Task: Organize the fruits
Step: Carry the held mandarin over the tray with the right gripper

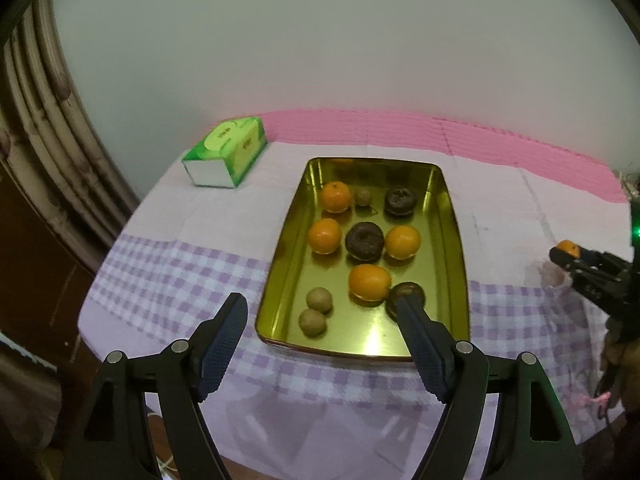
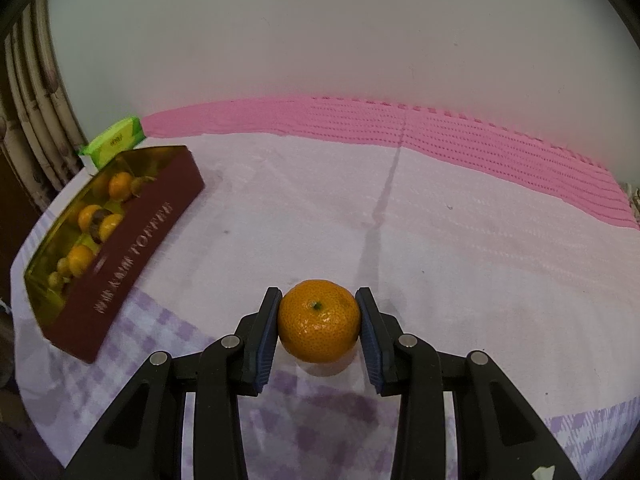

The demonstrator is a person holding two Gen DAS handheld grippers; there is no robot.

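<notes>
A gold tray [image 1: 280, 264] with a maroon outer wall [image 2: 132, 256] lies on the cloth. In it are several mandarins [image 1: 369, 282], three dark wrinkled fruits [image 1: 364, 241] and three small brown round fruits [image 1: 319, 300]. My left gripper [image 1: 322, 302] hovers open over the tray's near end, with nothing between its fingers. Its right fingertip [image 1: 408, 308] hides part of the nearest dark fruit [image 1: 406, 292]. To the right of the tray, my right gripper [image 2: 319, 312] is shut on a mandarin [image 2: 318, 320], low over the cloth. That pair also shows at the right edge of the left wrist view [image 1: 565, 249].
A green tissue pack [image 1: 226, 152] lies behind the tray at the table's far left corner. A pink knitted strip [image 2: 440, 136] runs along the wall. The table's rounded left edge [image 1: 104, 272] drops off beside the tray. A wide bare stretch of cloth [image 2: 460, 220] lies right of the tray.
</notes>
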